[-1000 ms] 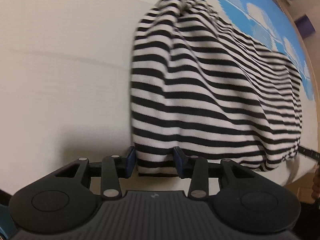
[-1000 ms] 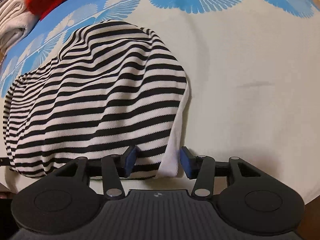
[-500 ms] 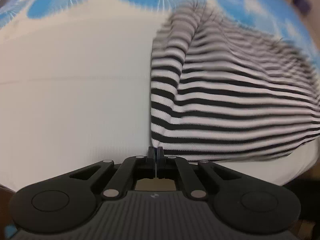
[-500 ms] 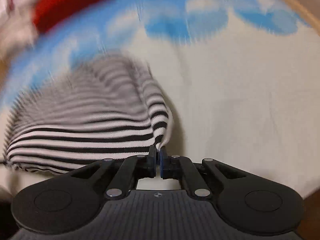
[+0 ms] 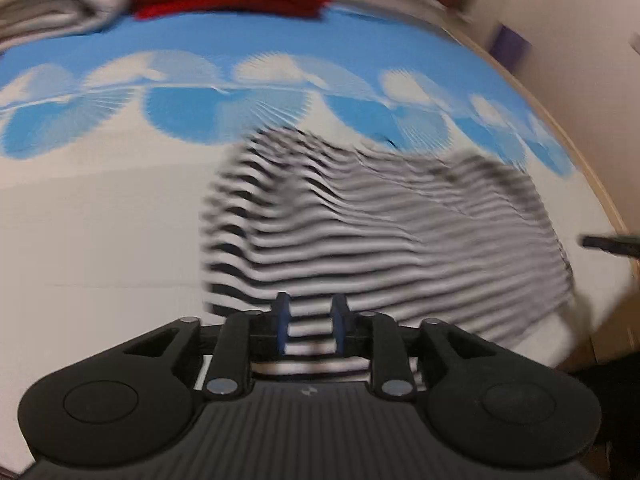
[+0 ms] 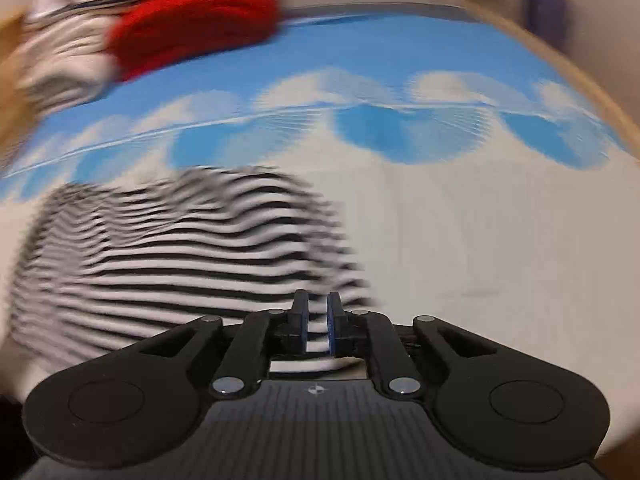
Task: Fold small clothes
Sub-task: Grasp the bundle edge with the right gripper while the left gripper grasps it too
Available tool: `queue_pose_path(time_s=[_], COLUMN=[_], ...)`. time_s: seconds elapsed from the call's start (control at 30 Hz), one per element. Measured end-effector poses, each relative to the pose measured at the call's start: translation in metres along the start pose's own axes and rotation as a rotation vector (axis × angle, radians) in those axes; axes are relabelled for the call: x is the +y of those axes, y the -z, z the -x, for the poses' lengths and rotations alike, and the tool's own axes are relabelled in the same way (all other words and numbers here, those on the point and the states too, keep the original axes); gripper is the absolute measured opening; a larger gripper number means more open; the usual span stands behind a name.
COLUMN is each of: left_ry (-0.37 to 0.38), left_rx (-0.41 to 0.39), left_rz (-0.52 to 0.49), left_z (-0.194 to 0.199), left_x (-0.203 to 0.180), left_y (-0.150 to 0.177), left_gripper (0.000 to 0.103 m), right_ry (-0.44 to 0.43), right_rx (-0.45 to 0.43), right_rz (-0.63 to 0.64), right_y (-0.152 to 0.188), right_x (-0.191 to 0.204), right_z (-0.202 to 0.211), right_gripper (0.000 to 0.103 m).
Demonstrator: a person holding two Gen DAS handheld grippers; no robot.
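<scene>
Both grippers have parted since half a second ago: the left gripper (image 5: pixel 308 322) and right gripper (image 6: pixel 317 328) now stand released over the striped shirt's (image 5: pixel 380 236) near edge. It lies loose on the bedsheet (image 5: pixel 80 240), so I judge 1 fold done.

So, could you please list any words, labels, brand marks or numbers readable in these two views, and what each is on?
No readable text in either view.
Left gripper: a tiny round emblem on its black ribbed body, no letters.
Right gripper: the same.
Black-and-white striped garment: stripes only, blurred.
</scene>
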State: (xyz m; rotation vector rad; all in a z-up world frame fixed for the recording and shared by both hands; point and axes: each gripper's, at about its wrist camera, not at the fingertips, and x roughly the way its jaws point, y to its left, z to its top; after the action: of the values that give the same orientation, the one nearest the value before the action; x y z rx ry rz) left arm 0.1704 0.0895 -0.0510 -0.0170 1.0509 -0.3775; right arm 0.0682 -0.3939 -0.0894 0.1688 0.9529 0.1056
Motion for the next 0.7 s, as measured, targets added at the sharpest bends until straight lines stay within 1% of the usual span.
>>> queue_pose_path(time_s=[0.03, 0.07, 0.1, 0.13, 0.17, 0.2, 0.23, 0.27, 0.33, 0.37, 0.4, 0.43, 0.47, 0.5, 0.53, 0.6, 0.7], left_ry=[-0.003, -0.045, -0.113, -0.180, -0.210, -0.201, -0.184, -0.176, -0.170, -0.159, -0.160, -0.177, -0.212, -0.256, -0.292, -0.339, -0.379], left_rx=[0.064, 0.158, 0.245, 0.318, 0.357, 0.341, 0.312, 0.280, 0.180, 0.114, 0.061, 0.020, -0.027, -0.072, -0.102, -0.135, -0.158], left_rz=[-0.033, -0.082, -0.130, -0.161, -0.154, -0.126, -0.079, -0.040, 0.019, 0.057, 0.091, 0.111, 0.117, 0.100, 0.072, 0.021, -0.018], left_z=[-0.012, -0.031, -0.048, -0.063, -0.072, -0.070, -0.066, -0.060, -0.042, -0.032, -0.025, -0.020, -0.017, -0.016, -0.019, -0.024, -0.038], left_x=[-0.005, -0.012, -0.016, -0.017, -0.015, -0.011, -0.005, 0.000, 0.009, 0.014, 0.019, 0.019, 0.020, 0.016, 0.011, 0.002, -0.009], left_y=[0.004, 0.009, 0.016, 0.021, 0.024, 0.021, 0.016, 0.012, 0.001, -0.004, -0.008, -0.014, -0.021, -0.028, -0.036, -0.046, -0.062], left_gripper=[0.031, 0.031, 0.031, 0.032, 0.039, 0.039, 0.040, 0.040, 0.040, 0.040, 0.040, 0.040, 0.040, 0.041, 0.042, 0.043, 0.043], right_ry=[-0.041, -0.067, -0.066, -0.028, 0.030, 0.082, 0.105, 0.109, 0.078, 0.060, 0.044, 0.041, 0.047, 0.065, 0.079, 0.125, 0.201], right_rx=[0.037, 0.085, 0.137, 0.213, 0.292, 0.354, 0.369, 0.349, 0.259, 0.212, 0.155, 0.089, 0.042, -0.016, -0.053, -0.103, -0.141], right_rz=[0.030, 0.069, 0.120, 0.186, 0.249, 0.315, 0.357, 0.363, 0.280, 0.244, 0.213, 0.184, 0.164, 0.139, 0.123, 0.113, 0.158], right_y=[0.003, 0.007, 0.012, 0.021, 0.029, 0.036, 0.038, 0.035, 0.021, 0.015, 0.008, 0.001, -0.008, -0.016, -0.023, -0.033, -0.045], right_x=[0.006, 0.013, 0.022, 0.031, 0.036, 0.040, 0.044, 0.046, 0.044, 0.040, 0.038, 0.036, 0.034, 0.033, 0.027, 0.026, 0.030], right_z=[-0.006, -0.015, -0.026, -0.041, -0.056, -0.068, -0.072, -0.070, -0.059, -0.052, -0.045, -0.038, -0.036, -0.034, -0.038, -0.046, -0.063], right_gripper=[0.013, 0.017, 0.027, 0.033, 0.037, 0.037, 0.039, 0.039, 0.039, 0.039, 0.039, 0.039, 0.040, 0.041, 0.041, 0.041, 0.041])
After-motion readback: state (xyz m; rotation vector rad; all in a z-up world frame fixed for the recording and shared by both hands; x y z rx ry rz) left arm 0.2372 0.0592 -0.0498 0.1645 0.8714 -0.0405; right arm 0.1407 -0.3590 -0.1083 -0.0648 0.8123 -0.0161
